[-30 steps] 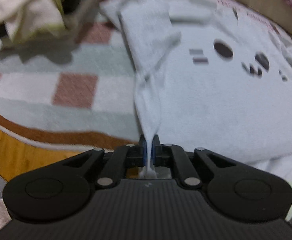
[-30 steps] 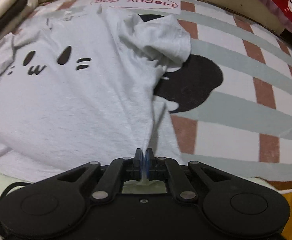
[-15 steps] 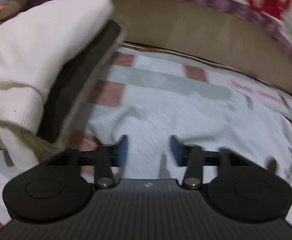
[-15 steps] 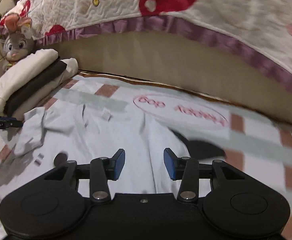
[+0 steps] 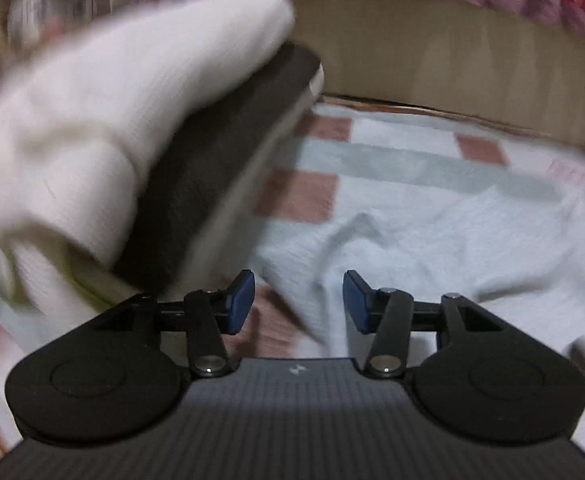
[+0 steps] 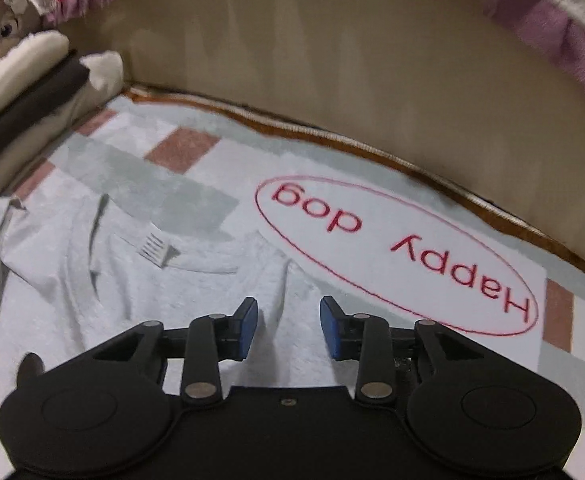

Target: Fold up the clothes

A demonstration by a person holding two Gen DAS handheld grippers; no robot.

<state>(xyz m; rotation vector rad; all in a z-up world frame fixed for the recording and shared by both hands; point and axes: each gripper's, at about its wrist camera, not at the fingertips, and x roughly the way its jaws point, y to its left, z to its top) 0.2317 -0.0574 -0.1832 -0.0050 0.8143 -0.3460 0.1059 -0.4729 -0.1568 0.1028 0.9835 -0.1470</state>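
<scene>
A pale grey T-shirt (image 5: 432,248) lies spread on a checked blanket (image 5: 412,168). In the left wrist view my left gripper (image 5: 298,302) hovers over the shirt's rumpled sleeve edge, its jaws opening, with a cloth ridge below the gap but no pad pressing it. In the right wrist view the T-shirt (image 6: 140,280) shows its collar and a white label (image 6: 156,248). My right gripper (image 6: 288,328) hangs over the shoulder fold near the collar, its jaws closing, the blue pads apart from the cloth.
A stack of folded clothes (image 5: 132,140), cream on top and black beneath, rests close on the left; it shows smaller as the stack (image 6: 24,92) in the right view. A beige bed side (image 6: 352,80) rises behind, with a red "Happy dog" print (image 6: 400,256) and a plush toy (image 6: 0,24).
Both grippers let go of the shirt's lower edge and opened. They travelled up the shirt towards the collar and sleeves. The left jaws widened further; the right jaws narrowed slightly after opening.
</scene>
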